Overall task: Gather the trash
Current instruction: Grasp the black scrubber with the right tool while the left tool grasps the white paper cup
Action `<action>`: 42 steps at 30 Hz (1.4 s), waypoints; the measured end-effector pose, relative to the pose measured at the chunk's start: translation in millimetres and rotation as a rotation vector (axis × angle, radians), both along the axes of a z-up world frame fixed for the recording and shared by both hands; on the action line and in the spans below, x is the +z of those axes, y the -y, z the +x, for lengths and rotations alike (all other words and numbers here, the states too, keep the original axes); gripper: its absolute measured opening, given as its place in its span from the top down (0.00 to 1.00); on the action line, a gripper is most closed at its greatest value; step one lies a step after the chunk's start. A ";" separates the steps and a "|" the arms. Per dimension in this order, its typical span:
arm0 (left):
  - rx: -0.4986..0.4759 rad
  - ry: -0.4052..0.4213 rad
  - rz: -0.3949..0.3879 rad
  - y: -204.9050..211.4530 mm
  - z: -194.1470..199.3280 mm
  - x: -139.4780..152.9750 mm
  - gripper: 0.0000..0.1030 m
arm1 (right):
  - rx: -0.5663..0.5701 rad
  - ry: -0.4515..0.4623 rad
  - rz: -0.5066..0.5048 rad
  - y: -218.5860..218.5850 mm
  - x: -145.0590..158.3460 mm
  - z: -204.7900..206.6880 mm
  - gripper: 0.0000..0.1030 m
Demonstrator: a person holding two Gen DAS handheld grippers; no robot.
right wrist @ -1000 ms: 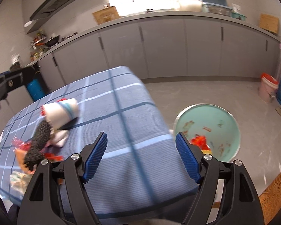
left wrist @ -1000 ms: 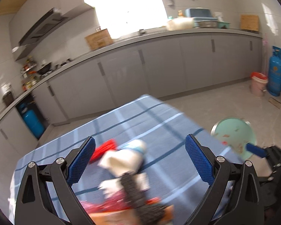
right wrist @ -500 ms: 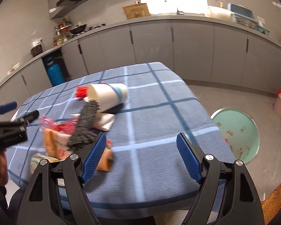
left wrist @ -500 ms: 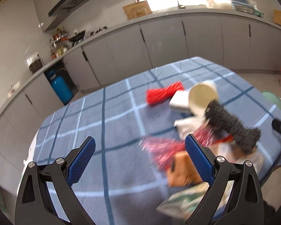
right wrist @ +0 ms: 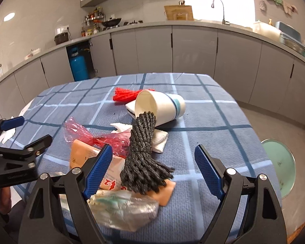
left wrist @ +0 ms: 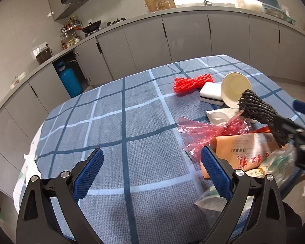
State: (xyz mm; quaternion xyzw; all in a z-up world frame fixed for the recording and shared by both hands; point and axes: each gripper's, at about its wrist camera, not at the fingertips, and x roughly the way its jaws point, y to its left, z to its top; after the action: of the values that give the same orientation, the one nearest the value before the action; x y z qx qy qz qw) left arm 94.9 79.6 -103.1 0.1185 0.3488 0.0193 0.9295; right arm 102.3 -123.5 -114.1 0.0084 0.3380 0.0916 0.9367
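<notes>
Trash lies piled on the blue checked tablecloth (left wrist: 132, 122): a black rope bundle (right wrist: 143, 150), a tipped white paper cup (right wrist: 162, 107), red netting (left wrist: 193, 82), a white sponge (left wrist: 210, 92), red plastic film (left wrist: 205, 131), an orange packet (left wrist: 242, 152), a white tissue (right wrist: 158, 140) and a clear bag (right wrist: 124, 211). My left gripper (left wrist: 151, 170) is open and empty over bare cloth, left of the pile. My right gripper (right wrist: 152, 170) is open, its jaws either side of the rope's frayed end. Each gripper shows at the other view's edge.
A mint green bin (right wrist: 280, 168) stands on the floor right of the table. Grey kitchen cabinets (right wrist: 193, 50) run along the back wall, with a blue gas cylinder (right wrist: 78, 67) in an open bay. The table's near edge is just below both grippers.
Both grippers have swung left from the bin side to face the trash pile. The right gripper has come closer to the rope bundle. Both stay open.
</notes>
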 end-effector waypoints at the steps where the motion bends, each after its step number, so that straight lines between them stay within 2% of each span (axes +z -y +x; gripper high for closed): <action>1: -0.004 -0.002 -0.005 0.9 -0.5 -0.5 0.08 | 0.004 -0.013 -0.002 -1.1 -2.9 1.9 0.24; 2: -0.014 -0.005 -0.011 1.5 -2.3 -1.0 0.08 | 0.014 -0.033 -0.001 -2.5 -6.8 4.5 0.34; 3: -0.018 -0.007 -0.012 2.1 -2.9 -1.5 0.08 | 0.027 -0.058 0.001 -4.0 -11.3 7.0 0.51; 5: -0.023 -0.011 -0.015 2.6 -3.9 -1.9 0.08 | 0.044 -0.079 -0.003 -7.4 -15.6 7.7 0.73; 6: -0.026 -0.011 -0.019 3.0 -3.9 -1.4 0.08 | 0.053 -0.073 -0.001 -8.4 -14.7 6.1 0.76; 13: -0.028 -0.010 -0.050 5.2 3.7 7.6 0.08 | 0.073 0.042 0.025 -8.2 16.3 -13.0 0.79; 18: -0.059 0.016 -0.059 25.6 20.8 23.3 0.08 | -0.003 0.107 0.037 13.7 34.1 -16.3 0.79; 24: -0.148 0.012 -0.105 75.1 50.9 36.0 0.08 | -0.112 0.108 0.029 53.2 30.7 -11.3 0.79; 30: -0.194 -0.020 -0.104 119.2 80.3 27.8 0.10 | -0.169 0.083 0.043 80.7 15.4 -7.0 0.78; 36: -0.216 -0.073 -0.111 147.8 100.2 12.7 0.21 | -0.208 0.060 0.061 101.6 0.6 -0.9 0.78; 39: -0.221 -0.104 -0.118 155.5 107.7 5.3 0.33 | -0.215 0.054 0.069 108.6 -4.8 0.0 0.78; 41: -0.218 -0.127 -0.121 160.9 112.2 -1.2 0.54 | -0.217 0.050 0.076 111.1 -7.2 -0.3 0.78; 42: -0.220 -0.138 -0.125 162.0 113.4 -3.3 0.61 | -0.219 0.047 0.081 113.2 -9.0 0.1 0.78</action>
State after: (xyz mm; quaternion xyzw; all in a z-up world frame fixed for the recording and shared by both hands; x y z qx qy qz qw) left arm 208.3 -82.4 -106.5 0.0990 0.3972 -0.1123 0.9054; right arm 102.4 -236.6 -123.1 0.0810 0.3092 0.0025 0.9475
